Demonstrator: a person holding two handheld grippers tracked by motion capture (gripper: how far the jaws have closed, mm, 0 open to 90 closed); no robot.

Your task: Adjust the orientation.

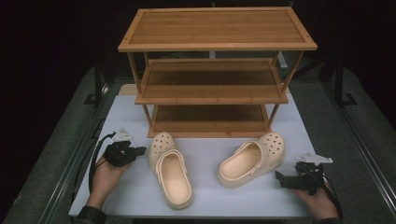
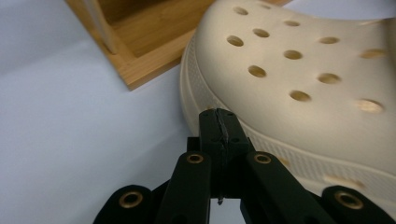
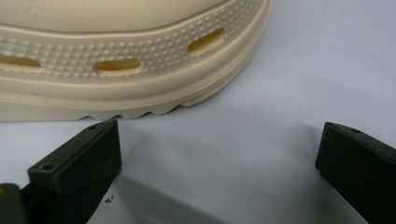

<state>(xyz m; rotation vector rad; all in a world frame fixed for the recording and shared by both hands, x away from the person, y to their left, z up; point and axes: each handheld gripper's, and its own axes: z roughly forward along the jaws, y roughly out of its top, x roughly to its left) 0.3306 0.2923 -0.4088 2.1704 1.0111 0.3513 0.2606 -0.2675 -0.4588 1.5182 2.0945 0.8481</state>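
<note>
Two cream clogs lie on the white table top in front of a wooden three-tier rack (image 1: 212, 70). The left clog (image 1: 169, 168) points its toe toward the rack; the right clog (image 1: 252, 158) lies angled, toe to the upper right. My left gripper (image 1: 140, 151) sits just left of the left clog's toe, jaws shut with nothing between them. In the left gripper view the shut tips (image 2: 219, 123) are right at the clog's perforated toe (image 2: 299, 70). My right gripper (image 1: 279, 177) rests right of the right clog, jaws wide open (image 3: 219, 158), the clog's sole edge (image 3: 116, 70) just ahead.
The rack's bottom shelf (image 1: 210, 120) opens toward the clogs and stands bare, its corner (image 2: 135, 51) close to the left gripper. The white table top (image 1: 210, 196) ends near my forearms. Dark floor and stand legs (image 1: 98, 88) surround the table.
</note>
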